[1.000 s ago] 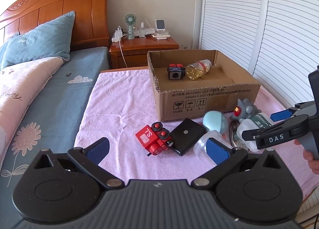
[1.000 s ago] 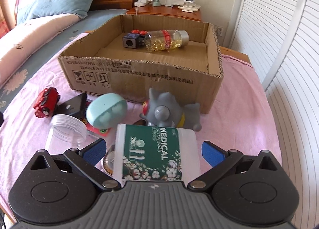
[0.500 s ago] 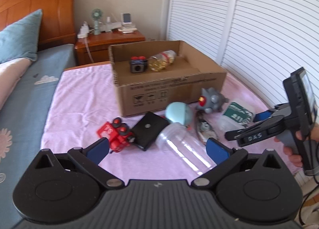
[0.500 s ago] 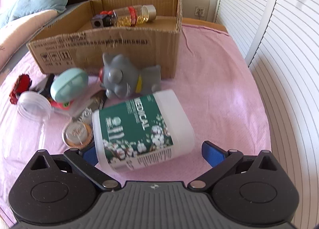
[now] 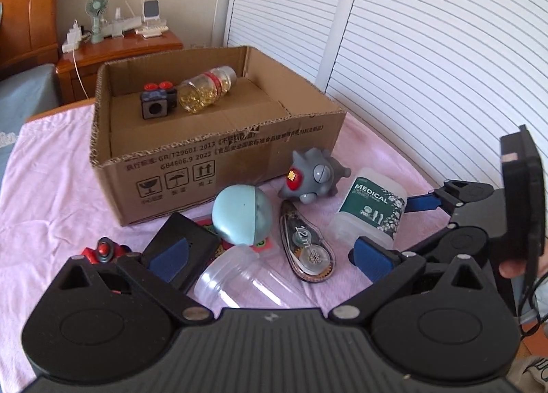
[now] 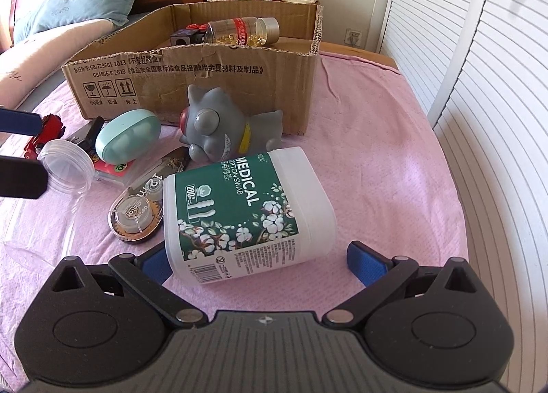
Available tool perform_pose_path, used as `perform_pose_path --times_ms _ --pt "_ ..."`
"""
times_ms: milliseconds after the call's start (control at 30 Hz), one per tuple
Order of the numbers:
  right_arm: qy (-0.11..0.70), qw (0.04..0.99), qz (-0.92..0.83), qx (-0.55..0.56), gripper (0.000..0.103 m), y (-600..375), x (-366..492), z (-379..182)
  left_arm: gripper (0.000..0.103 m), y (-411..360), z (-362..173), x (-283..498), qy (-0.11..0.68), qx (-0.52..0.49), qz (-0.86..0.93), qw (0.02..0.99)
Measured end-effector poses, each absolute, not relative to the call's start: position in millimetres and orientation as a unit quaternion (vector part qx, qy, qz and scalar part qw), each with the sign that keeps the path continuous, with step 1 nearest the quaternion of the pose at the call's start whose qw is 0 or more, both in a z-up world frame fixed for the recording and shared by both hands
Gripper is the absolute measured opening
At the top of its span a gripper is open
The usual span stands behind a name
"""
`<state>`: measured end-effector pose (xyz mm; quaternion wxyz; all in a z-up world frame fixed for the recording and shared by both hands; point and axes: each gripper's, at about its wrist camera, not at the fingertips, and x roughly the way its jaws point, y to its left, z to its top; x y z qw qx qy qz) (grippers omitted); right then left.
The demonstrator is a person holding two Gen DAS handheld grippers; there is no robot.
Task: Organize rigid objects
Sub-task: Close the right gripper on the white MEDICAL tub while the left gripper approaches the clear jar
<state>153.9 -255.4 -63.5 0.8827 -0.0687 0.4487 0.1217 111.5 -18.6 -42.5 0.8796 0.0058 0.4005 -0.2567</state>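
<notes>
Cotton swab tub (image 6: 246, 218) between right gripper's (image 6: 262, 261) spread fingers (image 6: 364, 263).

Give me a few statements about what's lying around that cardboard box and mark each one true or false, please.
1. The cotton swab tub lies on its side between the open right gripper fingers. True.
2. The cardboard box is empty. False: a pill bottle and a small black cube lie inside.
3. The grey toy sits inside the box. False: it sits outside, in front of it.
4. The left gripper is open. True.
</notes>
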Motion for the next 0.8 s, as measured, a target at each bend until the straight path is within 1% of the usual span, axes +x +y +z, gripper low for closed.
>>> perform_pose_path --times_ms 200,367,500,800 --pt "0.445 0.884 0.125 -0.069 0.103 -257 152 -64 0.102 -15 -49 111 0.443 -0.021 -0.293 0.847" --pt "0.442 0.886 0.126 -0.069 0.103 -257 151 -64 0.102 -12 -41 86 0.447 -0.005 -0.32 0.835" --pt "0.441 0.886 0.126 -0.069 0.103 -257 151 -64 0.102 -21 -43 68 0.442 0.037 -0.31 0.841" --pt "0.438 0.886 0.134 -0.073 0.103 -261 148 -65 0.102 -59 -56 49 0.382 0.147 -0.249 0.878"
